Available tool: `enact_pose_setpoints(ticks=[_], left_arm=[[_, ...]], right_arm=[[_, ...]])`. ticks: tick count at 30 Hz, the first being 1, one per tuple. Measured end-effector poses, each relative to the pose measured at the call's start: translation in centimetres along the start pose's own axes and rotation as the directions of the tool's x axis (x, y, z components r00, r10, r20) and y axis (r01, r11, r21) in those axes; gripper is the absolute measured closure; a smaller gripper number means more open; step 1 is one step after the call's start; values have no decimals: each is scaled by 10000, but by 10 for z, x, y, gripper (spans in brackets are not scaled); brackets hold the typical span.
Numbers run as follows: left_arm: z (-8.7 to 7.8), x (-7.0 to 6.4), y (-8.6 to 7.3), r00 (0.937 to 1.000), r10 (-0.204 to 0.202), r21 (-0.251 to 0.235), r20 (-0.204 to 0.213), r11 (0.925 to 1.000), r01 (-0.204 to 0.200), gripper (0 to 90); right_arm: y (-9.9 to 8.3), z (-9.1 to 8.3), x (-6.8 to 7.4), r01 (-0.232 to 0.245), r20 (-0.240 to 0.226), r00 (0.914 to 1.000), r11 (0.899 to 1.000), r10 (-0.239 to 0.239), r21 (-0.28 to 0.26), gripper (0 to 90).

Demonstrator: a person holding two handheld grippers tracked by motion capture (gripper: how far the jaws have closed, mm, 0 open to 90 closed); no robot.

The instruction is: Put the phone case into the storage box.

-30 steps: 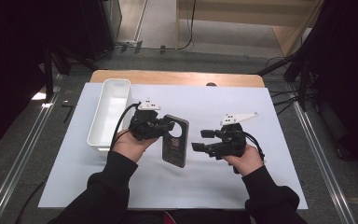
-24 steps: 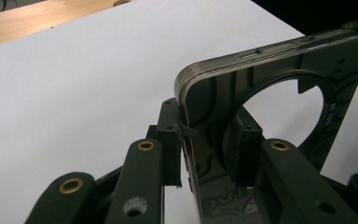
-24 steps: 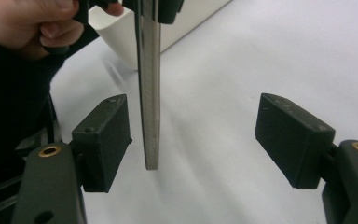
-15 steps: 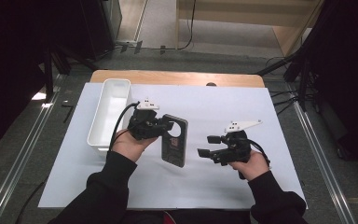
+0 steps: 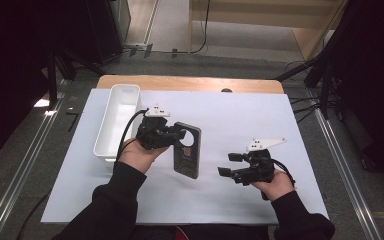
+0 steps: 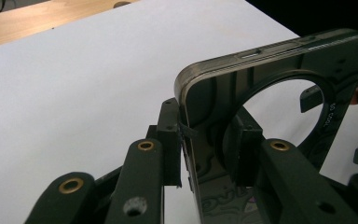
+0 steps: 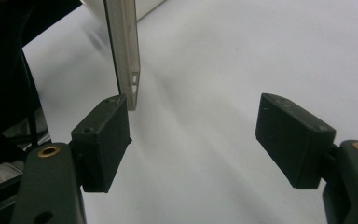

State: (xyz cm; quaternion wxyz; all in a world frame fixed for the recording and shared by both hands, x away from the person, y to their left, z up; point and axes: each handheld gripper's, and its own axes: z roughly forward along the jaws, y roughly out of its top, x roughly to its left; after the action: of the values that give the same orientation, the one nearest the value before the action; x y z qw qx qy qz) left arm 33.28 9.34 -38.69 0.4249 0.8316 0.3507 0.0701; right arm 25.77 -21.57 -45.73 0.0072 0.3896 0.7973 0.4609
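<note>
Right tongs (image 5: 228, 165) drawn back, white sheet (image 5: 230, 115), grey floor (image 5: 30, 150)

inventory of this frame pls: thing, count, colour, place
phone case: 1, black with a round cut-out, mid sheet, clamped at one end by the left gripper
tray: 1, white, long, left part of the sheet
sheet: 1, white, covering most of the table
table: 1, wooden, far edge visible beyond the sheet
left gripper: 1, black, shut on the phone case
right gripper: 1, black, jaws open, right of the case, above the sheet
hands: 2, dark sleeves, entering from the bottom
</note>
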Motion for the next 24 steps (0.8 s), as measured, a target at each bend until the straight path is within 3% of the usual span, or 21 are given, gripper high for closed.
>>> enact_pose_setpoints(ticks=[7, 24], left_arm=[[-1, 1, 0, 9999, -85, -7, 65, 10000, 85, 707], [-8, 6, 3, 9998, -133, 25, 168, 9999, 133, 707]], right_arm=[[-14, -4, -2, -164, 117, 9998, 9998, 163, 84, 253], [-37, -15, -1, 96, 412, 9991, 9999, -101, 110, 253]])
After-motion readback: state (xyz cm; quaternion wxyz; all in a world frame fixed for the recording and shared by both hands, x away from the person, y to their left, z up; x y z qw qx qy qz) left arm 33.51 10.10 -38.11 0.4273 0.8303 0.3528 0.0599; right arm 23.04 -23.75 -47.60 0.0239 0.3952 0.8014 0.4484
